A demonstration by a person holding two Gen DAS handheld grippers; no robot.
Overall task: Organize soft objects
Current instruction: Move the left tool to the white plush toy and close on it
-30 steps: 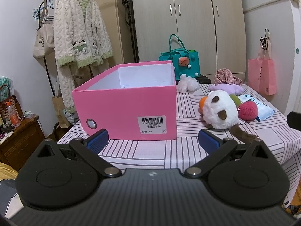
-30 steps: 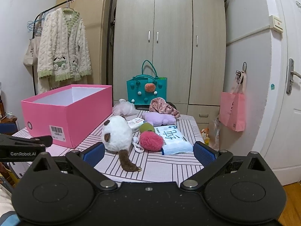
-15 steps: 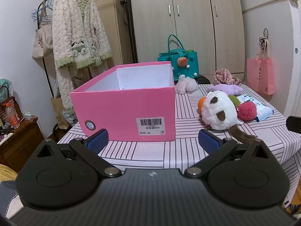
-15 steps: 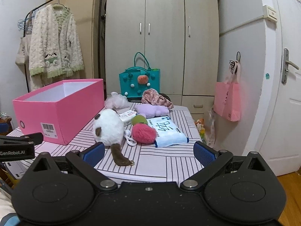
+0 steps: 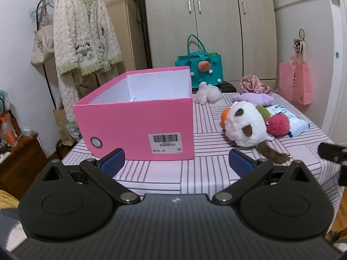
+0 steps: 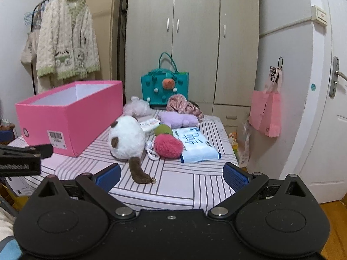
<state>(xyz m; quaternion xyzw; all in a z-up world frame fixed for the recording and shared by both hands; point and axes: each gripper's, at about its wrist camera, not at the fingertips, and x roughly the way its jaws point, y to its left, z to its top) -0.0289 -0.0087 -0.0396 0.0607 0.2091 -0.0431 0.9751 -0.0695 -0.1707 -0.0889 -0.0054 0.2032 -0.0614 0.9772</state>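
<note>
1. The left gripper (image 5: 176, 162) hangs low before the near edge of the worktop (image 5: 195, 173), its blue-padded jaws spread wide apart and holding nothing.
2. The right gripper (image 6: 171, 174) is likewise spread wide and empty, facing the toys.
3. An open pink box (image 5: 138, 127) stands on the left part of the striped worktop; I cannot tell whether anything lies inside.
4. Right of the box, apart from it, lies a white plush toy (image 6: 126, 139) with a brown tail, touching a red pompom (image 6: 168, 146).
5. Behind them sit a green ball (image 6: 163, 129), a purple plush (image 6: 177, 119) and a blue tissue pack (image 6: 195, 145).
</note>
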